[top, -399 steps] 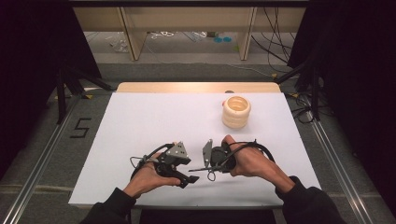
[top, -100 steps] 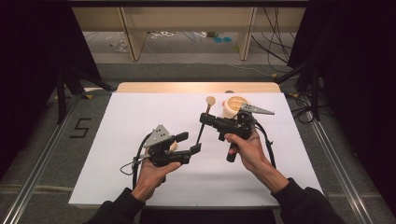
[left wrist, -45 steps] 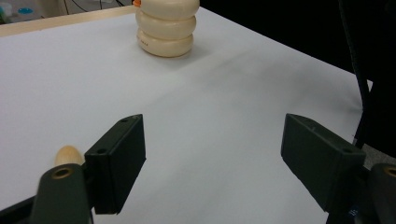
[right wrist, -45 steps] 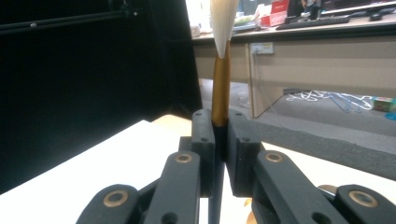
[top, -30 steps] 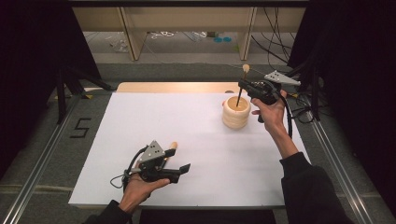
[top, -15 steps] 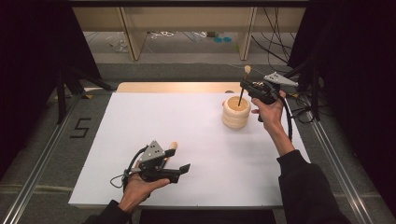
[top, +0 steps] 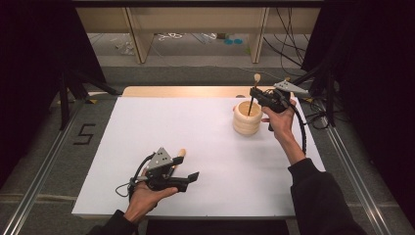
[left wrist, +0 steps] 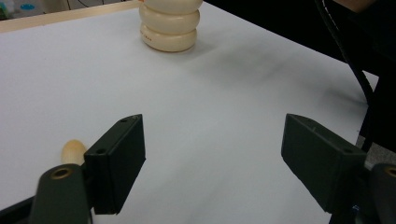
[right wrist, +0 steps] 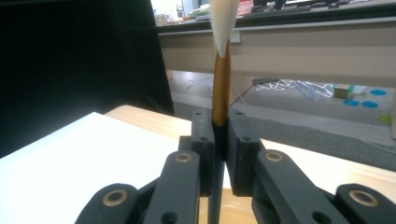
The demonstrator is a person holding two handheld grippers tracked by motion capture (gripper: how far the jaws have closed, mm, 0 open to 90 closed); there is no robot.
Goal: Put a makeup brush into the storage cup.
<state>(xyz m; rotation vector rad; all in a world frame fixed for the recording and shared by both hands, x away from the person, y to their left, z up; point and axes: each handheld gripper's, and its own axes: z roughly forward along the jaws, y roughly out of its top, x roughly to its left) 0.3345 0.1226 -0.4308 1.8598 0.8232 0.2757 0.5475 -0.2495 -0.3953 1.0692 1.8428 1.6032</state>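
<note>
1. My right arm is stretched way out to about 1 o'clock on the bench [top: 205, 127], forearm angled up and away from me, with the right tool [top: 254, 94] sitting level over the wooden ring holder [top: 247, 117]. Cable loops down past my wrist.
2. That tool is clamped tight on a thin spoon [top: 253, 93], gripping the brown handle roughly mid-length. The spoon stands nearly upright, pale bowl end up top, lower end down inside the mouth of the holder. From the right gripper view you can see the handle [right wrist: 221, 84] pinched right between the two pads.
3. My left hand is parked at about 7 o'clock near the front edge of the bench, palm up under the left tool [top: 188, 177], which points off toward 3 o'clock. Jaws are wide apart, nothing between them.
4. There's a second wooden piece [top: 181, 153] lying flat on the bench just beside the left tool, at its 11 o'clock side. It peeks out next to the jaw in the left gripper view [left wrist: 74, 151] too.
5. Versus half a second back: the right hand has dropped a bit, so the spoon sits lower into the holder. Left hand hasn't budged, and the holder is in the same spot.
</note>
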